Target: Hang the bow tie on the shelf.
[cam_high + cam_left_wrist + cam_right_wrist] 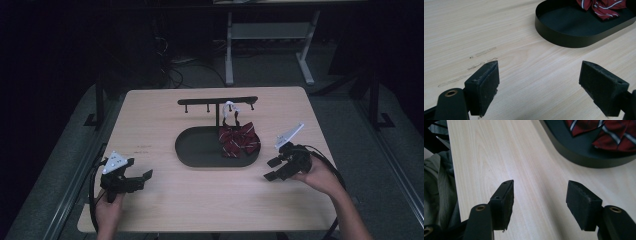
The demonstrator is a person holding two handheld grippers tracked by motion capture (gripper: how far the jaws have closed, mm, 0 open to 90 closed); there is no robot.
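The left gripper [134,176] rests low on the worktop [165,200], fingers [484,85] apart and holding nothing, well apart from the black oval tray [200,150]. On that tray's right half, under the hanger stand [217,101], lies the red striped bow tie [239,139], its white strap hooked up on the stand. The right gripper [272,169] sits near the tray's right end, fingers [584,203] also spread and empty. The bow tie lies forward and left of it, so the right hand is likely the nearer one
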